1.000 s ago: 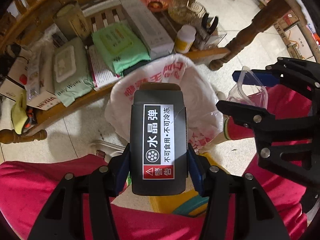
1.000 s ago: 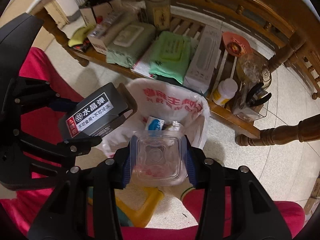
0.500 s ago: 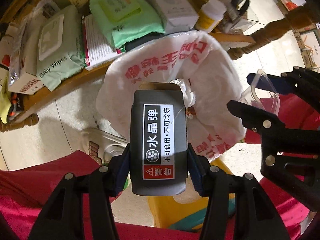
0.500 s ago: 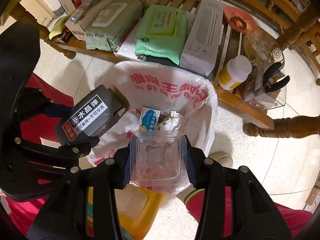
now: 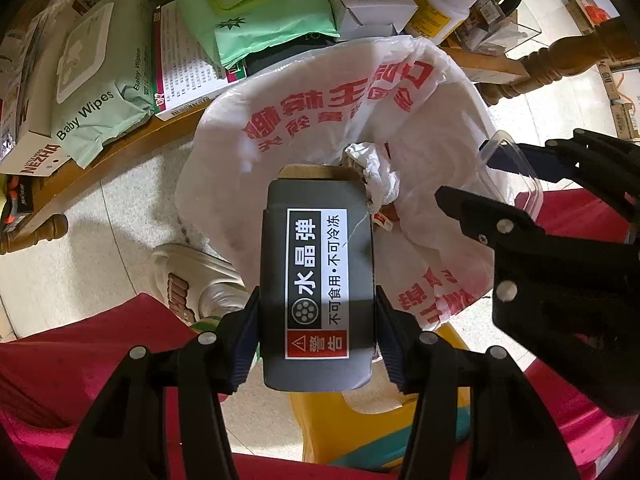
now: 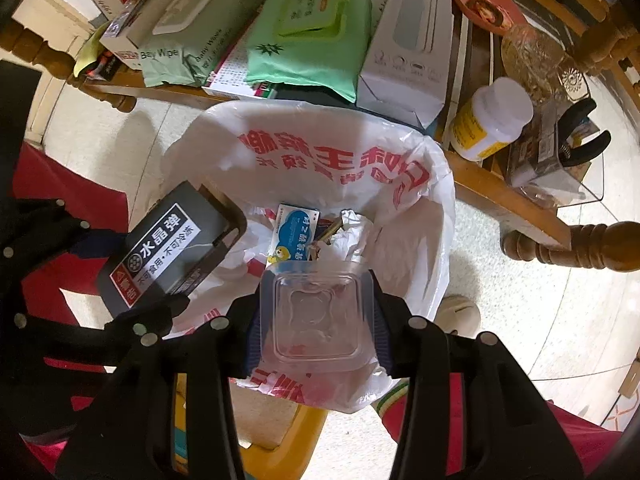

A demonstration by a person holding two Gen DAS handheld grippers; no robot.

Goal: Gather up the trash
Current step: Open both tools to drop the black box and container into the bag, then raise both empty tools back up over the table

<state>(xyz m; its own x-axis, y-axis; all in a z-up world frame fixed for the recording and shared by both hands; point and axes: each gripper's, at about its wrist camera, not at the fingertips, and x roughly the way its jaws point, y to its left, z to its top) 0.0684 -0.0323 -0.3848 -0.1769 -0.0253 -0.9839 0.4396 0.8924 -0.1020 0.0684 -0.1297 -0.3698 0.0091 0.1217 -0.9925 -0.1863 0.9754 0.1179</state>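
Observation:
My left gripper [image 5: 318,332] is shut on a dark grey box [image 5: 318,280] with a black, white and red label, held over the near rim of a bin lined with a white plastic bag [image 5: 320,100] printed in red. My right gripper [image 6: 316,320] is shut on a clear plastic container [image 6: 316,312], also over the bag's [image 6: 320,152] near rim. Inside the bag lie a blue and white carton [image 6: 296,236] and crumpled white paper [image 6: 352,232]. The grey box [image 6: 168,248] shows at the left of the right wrist view, the clear container [image 5: 516,176] at the right of the left wrist view.
Behind the bin a low wooden shelf [image 6: 500,200] holds baby wipes [image 5: 100,92], a green pack [image 6: 312,36], a white box [image 6: 408,40], a yellow-labelled bottle [image 6: 488,124] and pliers [image 6: 580,140]. A slipper [image 5: 192,280], a yellow stool [image 5: 360,424] and red-clad legs [image 5: 80,360] lie below.
Both grippers have moved forward and down toward the bag's opening, still holding their items. The bag now looks larger and nearer.

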